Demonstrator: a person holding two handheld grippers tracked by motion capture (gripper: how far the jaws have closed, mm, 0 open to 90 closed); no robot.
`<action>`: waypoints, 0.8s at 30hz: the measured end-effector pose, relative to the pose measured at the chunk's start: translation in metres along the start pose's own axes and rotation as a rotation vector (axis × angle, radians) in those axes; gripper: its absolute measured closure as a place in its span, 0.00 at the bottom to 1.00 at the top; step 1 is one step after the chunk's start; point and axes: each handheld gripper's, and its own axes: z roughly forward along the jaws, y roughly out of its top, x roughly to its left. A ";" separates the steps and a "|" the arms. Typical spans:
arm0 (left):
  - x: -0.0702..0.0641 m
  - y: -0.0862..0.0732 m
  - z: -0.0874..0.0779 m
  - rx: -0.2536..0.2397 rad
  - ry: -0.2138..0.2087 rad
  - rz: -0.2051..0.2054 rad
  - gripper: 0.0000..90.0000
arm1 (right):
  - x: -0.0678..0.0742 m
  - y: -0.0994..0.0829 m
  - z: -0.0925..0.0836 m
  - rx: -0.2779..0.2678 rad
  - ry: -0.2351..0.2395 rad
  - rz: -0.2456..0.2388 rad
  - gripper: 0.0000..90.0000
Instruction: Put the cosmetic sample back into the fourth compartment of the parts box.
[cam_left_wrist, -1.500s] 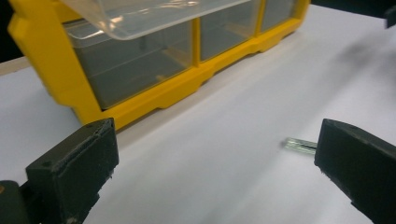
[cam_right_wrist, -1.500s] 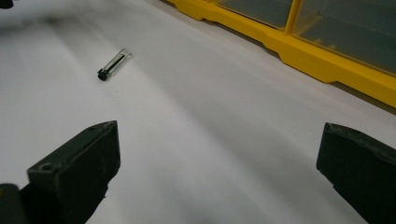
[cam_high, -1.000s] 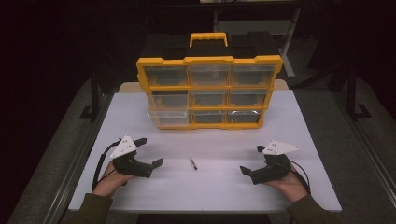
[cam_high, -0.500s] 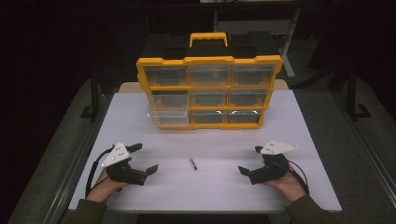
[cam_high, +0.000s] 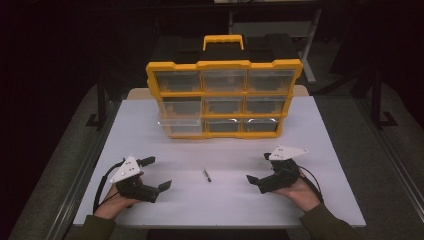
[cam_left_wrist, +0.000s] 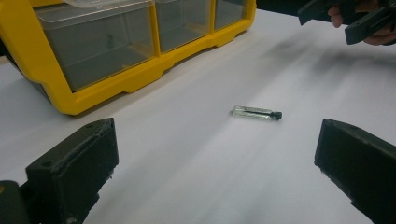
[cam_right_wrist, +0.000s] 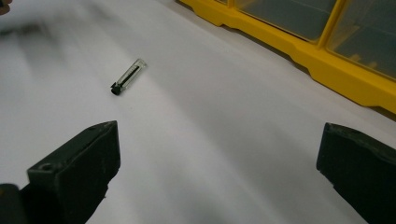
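A yellow organiser case (cam_high: 224, 97) with clear drawers stands upright at the back of the white table (cam_high: 320, 130); its lower drawers show in the left gripper view (cam_left_wrist: 102, 46) and the right gripper view (cam_right_wrist: 327, 37). A small clear vial with a black cap (cam_high: 206, 174) lies flat on the table between my hands, also the vial (cam_left_wrist: 257, 113) and the vial (cam_right_wrist: 127, 76). My left gripper (cam_high: 156, 174) is open near the front left, with nothing between its jaws. My right gripper (cam_high: 260, 169) is open at the front right, also holding nothing.
The case's bottom-left drawer (cam_high: 180, 125) sticks out slightly. Dark floor and metal table legs (cam_high: 102, 100) surround the table. Bare white surface lies between the case and my hands.
My left gripper has drawn back toward the table's front left edge and dropped lower. The right gripper has barely moved. The vial lies where it was.
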 end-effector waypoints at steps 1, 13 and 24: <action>0.000 0.000 0.000 0.000 -0.003 0.003 0.00 | 0.000 0.001 0.001 0.001 0.001 -0.002 0.00; -0.001 -0.001 0.002 0.008 -0.006 0.002 0.00 | 0.002 0.016 0.008 0.006 0.026 -0.002 0.00; -0.001 -0.001 0.001 0.005 -0.004 -0.008 0.00 | 0.006 0.029 0.017 0.020 0.043 -0.014 0.00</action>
